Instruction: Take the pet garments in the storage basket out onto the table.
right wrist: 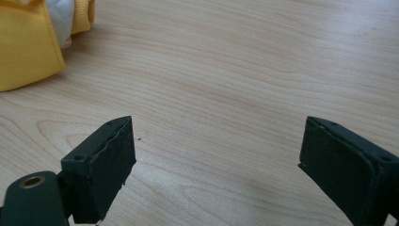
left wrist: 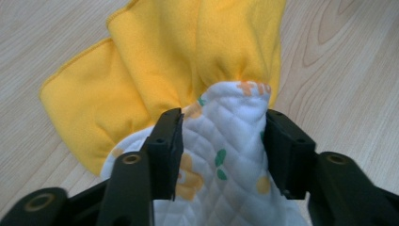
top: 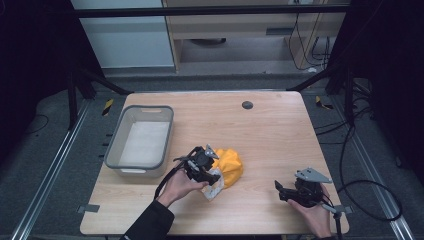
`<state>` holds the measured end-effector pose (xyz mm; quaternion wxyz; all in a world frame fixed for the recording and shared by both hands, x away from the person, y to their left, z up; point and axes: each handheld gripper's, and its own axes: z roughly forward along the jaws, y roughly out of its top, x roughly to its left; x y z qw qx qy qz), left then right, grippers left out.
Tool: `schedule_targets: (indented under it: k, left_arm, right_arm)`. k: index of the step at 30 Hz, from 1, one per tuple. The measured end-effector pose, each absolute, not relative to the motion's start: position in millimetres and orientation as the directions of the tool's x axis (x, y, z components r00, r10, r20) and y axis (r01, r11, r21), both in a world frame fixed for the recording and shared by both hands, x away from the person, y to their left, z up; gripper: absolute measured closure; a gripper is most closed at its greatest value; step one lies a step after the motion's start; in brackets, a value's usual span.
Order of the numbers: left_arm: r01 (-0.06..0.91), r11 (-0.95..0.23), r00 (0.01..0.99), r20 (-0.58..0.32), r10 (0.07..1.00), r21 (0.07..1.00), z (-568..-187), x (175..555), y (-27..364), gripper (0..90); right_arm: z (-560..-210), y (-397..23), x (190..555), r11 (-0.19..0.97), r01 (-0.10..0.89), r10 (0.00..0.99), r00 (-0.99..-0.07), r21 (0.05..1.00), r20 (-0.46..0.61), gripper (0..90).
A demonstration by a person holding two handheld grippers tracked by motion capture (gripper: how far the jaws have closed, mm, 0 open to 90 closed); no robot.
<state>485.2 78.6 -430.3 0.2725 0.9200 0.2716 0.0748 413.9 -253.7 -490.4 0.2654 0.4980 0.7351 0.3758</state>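
Writing: you can read orange letters at the top edge of the quilted white patch (left wrist: 226,141), but they are too cut off to make out.
Grey bin (top: 116,145): it sits at your far left on the desk (top: 270,135), well apart from the cloth, with a pale lining inside.
Left hand-held gripper (top: 212,175): your jaws stand partly apart, with the white patch between them; the pads flank it on both sides, and whether they press on it cannot be told.
Yellow cloth (top: 231,165): it lies bunched near the desk's middle, touching the white patch and just beyond your left jaws.
Right hand-held gripper (top: 278,189): your jaws are spread wide over bare wood, holding nothing, well apart from the cloth.
Dark round cap (top: 247,105): it sits near the far edge.
Open room: bare wood runs between your two grippers and out to the right edge.
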Motion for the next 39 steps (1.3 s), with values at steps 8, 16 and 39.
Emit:
schedule_targets:
  k: [8, 16, 39]
  left_arm:
    - [0.447, -0.677, 0.839, -0.013, 0.543, 0.585, -424.8, 480.3, 84.8, 34.4]
    - [0.422, -0.634, 0.829, 0.006, 0.559, 0.648, -416.0, 470.4, 97.6, 28.9]
    - [0.413, -0.47, 0.736, 0.018, 0.676, 0.78, -420.7, 432.4, 171.4, 33.9]
  right_arm:
    - [-490.4, -253.4, 413.8, 0.22, 0.533, 0.931, -0.364, 0.817, -0.014, 10.6]
    - [-490.6, -253.8, 413.8, 0.219, 0.532, 0.932, -0.362, 0.818, -0.014, 10.3]
    - [-491.1, -254.0, 413.3, 0.217, 0.533, 0.933, -0.36, 0.818, -0.013, 9.8]
